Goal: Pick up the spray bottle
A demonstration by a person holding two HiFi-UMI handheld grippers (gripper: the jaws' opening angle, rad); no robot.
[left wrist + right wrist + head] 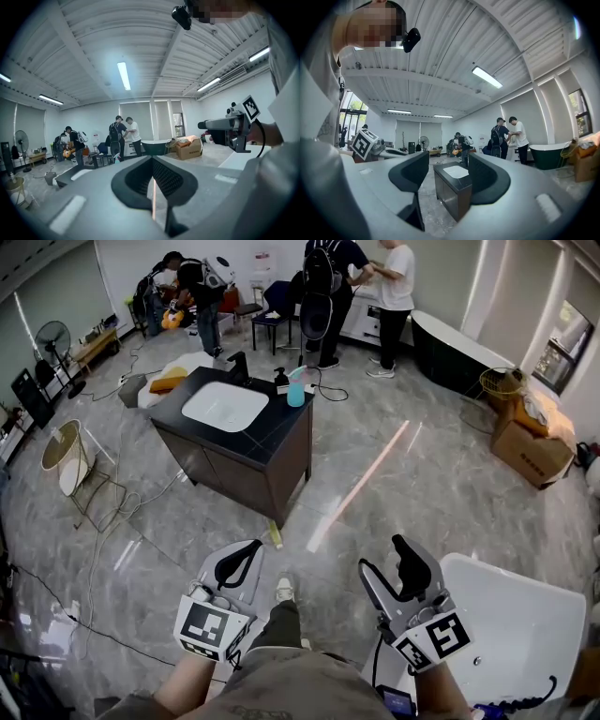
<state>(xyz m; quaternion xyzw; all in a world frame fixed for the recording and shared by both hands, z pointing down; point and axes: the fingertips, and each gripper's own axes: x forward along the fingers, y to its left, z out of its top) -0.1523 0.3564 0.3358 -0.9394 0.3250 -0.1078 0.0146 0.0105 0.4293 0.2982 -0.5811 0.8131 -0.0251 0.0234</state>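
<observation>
Left gripper (246, 554) pinched closed, right gripper (386, 559) spread wide, both empty

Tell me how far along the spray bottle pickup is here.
Nothing done: the bottle stands untouched on the vanity, across the floor. In hand: nothing; the right tool is open and empty, the left tool shut on nothing. Left: walk up, grasp, lift.

Grey left gripper (248, 551) bears black-white marker cube (208, 626).
</observation>
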